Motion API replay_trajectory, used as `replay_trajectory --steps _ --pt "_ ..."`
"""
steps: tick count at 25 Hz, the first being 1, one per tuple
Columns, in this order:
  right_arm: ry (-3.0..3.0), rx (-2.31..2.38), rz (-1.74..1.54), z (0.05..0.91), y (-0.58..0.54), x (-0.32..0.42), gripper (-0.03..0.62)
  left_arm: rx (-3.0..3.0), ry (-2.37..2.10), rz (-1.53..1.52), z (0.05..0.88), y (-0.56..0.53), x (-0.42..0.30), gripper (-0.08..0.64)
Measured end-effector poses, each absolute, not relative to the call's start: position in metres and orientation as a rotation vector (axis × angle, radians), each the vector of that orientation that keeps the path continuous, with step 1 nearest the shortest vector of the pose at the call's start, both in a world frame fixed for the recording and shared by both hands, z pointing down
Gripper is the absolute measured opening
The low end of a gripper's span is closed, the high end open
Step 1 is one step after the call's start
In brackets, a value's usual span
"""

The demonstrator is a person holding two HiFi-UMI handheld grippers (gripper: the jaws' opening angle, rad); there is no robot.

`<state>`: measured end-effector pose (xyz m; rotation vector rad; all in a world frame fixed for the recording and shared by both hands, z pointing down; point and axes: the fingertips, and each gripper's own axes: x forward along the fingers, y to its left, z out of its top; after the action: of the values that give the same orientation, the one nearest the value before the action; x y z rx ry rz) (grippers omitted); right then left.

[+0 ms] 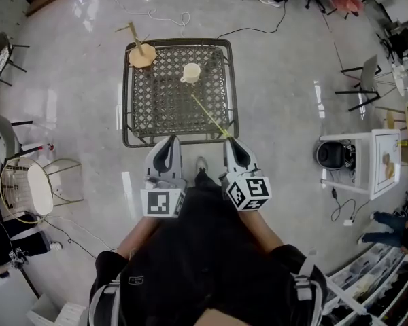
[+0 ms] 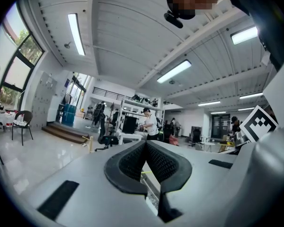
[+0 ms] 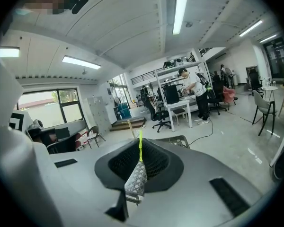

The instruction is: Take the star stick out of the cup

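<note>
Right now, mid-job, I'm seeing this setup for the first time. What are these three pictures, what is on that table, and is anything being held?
There is no robot arm here. A person in black holds a two-jaw gripper in each hand. The head view comes from a camera on the person's head, looking down. The left and right gripper views come from a camera riding on each gripper, looking along its jaws.

In front stands a dark metal lattice table with a cream cup and a round wooden stand with a peg. The right gripper is shut on a thin yellow-green stick. The stick's far end points toward the cup and looks clear of it. The left gripper has its jaws together on nothing.
</note>
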<state>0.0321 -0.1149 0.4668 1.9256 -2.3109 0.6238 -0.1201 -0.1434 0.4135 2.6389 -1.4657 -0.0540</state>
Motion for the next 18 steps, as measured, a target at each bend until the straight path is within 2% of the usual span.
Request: replay_trajectory --steps 18 --pt "-2.318 1.951 0.609 0.465 -0.108 0.024 0.021 2.67 -1.46 -0.072 0.404 -0.134 -0.128 0.015"
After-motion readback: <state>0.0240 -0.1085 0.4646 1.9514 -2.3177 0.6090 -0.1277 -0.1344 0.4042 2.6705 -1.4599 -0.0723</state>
